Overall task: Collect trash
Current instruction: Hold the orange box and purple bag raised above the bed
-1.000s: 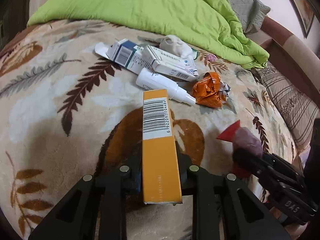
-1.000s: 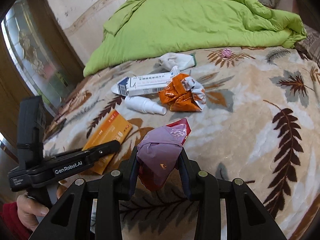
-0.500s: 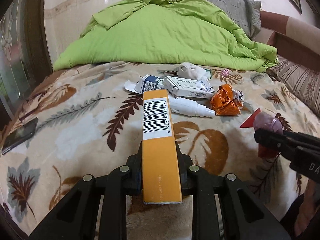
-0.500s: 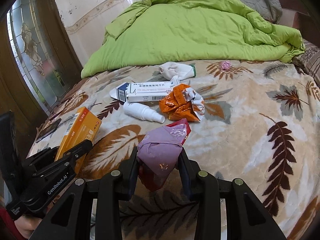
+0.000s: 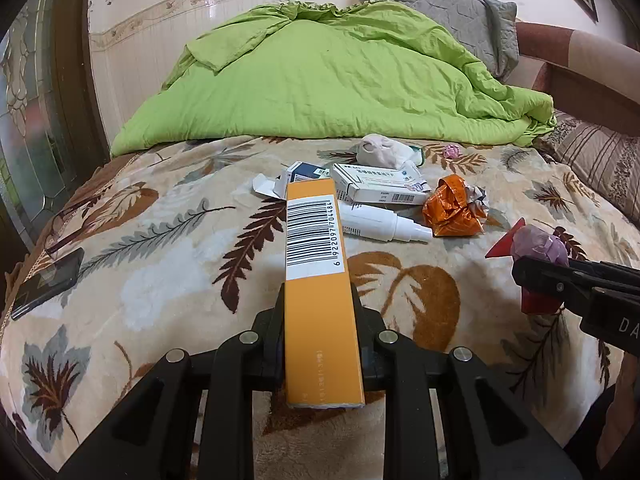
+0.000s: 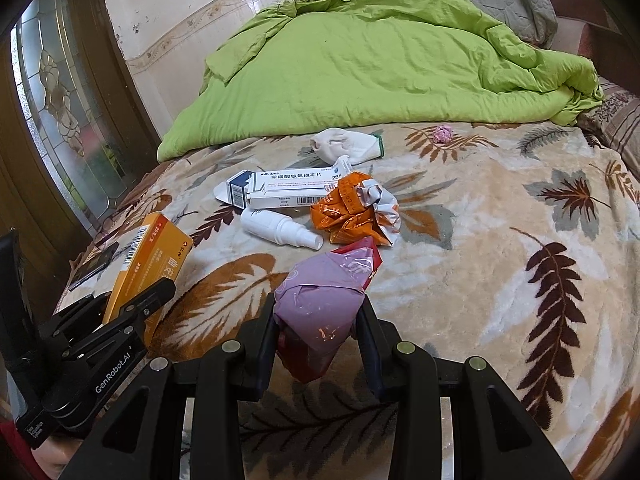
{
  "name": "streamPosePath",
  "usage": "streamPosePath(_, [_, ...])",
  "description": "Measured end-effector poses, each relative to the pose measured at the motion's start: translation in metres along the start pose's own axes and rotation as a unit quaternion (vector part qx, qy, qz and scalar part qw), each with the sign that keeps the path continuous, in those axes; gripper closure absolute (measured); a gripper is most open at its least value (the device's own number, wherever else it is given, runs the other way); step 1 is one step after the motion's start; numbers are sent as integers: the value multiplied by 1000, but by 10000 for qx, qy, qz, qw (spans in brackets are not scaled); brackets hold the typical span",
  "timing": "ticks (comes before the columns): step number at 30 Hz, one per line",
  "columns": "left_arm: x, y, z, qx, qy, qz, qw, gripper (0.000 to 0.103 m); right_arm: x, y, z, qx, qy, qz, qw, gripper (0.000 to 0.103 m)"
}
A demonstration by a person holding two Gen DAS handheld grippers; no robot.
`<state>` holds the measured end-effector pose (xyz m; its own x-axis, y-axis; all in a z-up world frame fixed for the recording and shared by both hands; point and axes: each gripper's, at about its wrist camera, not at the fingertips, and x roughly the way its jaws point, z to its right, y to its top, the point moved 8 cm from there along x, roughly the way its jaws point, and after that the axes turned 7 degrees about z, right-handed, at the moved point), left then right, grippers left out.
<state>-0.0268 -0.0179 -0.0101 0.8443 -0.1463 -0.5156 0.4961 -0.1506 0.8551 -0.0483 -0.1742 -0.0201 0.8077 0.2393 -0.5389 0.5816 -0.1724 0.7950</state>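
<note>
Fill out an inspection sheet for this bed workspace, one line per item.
Surface: leaf-patterned blanket covering the bed.
Job's things: orange box and purple-and-red wrapper already held; white medicine box, blue-and-white box, white spray bottle, crumpled orange foil and small pink wad lie on the blanket.
Clutter: white cloth; dark phone near the bed's edge.
Grippers: left gripper shut on the orange box; right gripper shut on the purple-and-red wrapper.
Cables: nothing seen.
Surroundings: green quilt, grey pillow, patterned glass door.
</note>
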Motion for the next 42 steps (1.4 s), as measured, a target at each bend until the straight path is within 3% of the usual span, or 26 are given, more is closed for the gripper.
streamPosePath(42, [1, -1, 4, 74, -18, 1, 10000, 80, -2, 0, 2, 1, -17, 17, 10000, 63])
